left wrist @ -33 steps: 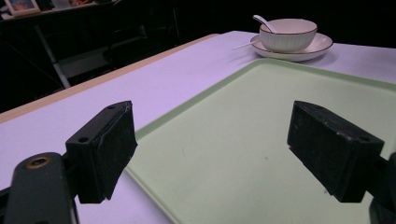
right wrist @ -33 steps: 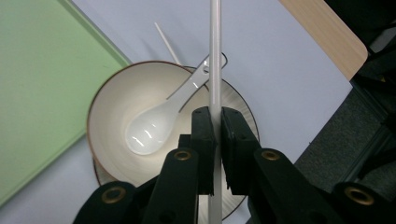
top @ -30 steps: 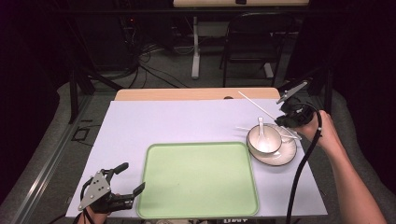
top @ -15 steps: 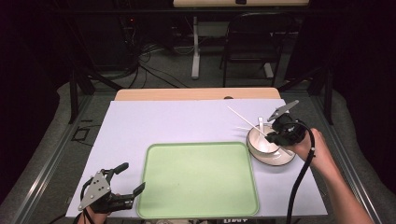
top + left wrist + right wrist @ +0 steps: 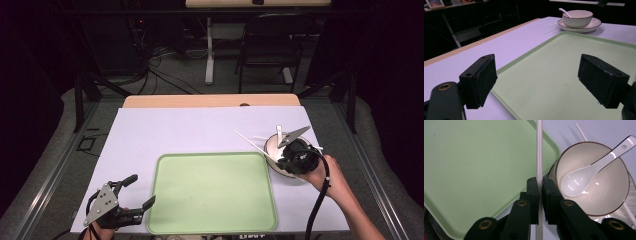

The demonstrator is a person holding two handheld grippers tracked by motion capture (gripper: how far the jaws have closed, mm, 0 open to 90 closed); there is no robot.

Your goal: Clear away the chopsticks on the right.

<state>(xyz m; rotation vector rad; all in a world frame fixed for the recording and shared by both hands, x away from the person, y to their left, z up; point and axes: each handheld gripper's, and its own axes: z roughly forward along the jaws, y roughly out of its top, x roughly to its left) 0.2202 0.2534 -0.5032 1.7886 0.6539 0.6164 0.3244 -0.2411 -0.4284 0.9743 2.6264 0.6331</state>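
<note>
Pinching a thin white plastic chopstick (image 5: pixel 539 157), the right gripper (image 5: pixel 539 195) sits at centre frame beside the brown-rimmed cream ceramic bowl (image 5: pixel 599 202); left gripper (image 5: pixel 131 197), lower left, jaws spread over the pale green plastic tray (image 5: pixel 210 195).

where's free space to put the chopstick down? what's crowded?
Free: the whole green tray, bare between the left gripper and the bowl; also the lavender mat beyond the tray up to the wooden table edge. Crowded: the right side, where the bowl with its spoon, the plate and a second chopstick sit under the right gripper, shut on a chopstick.
</note>
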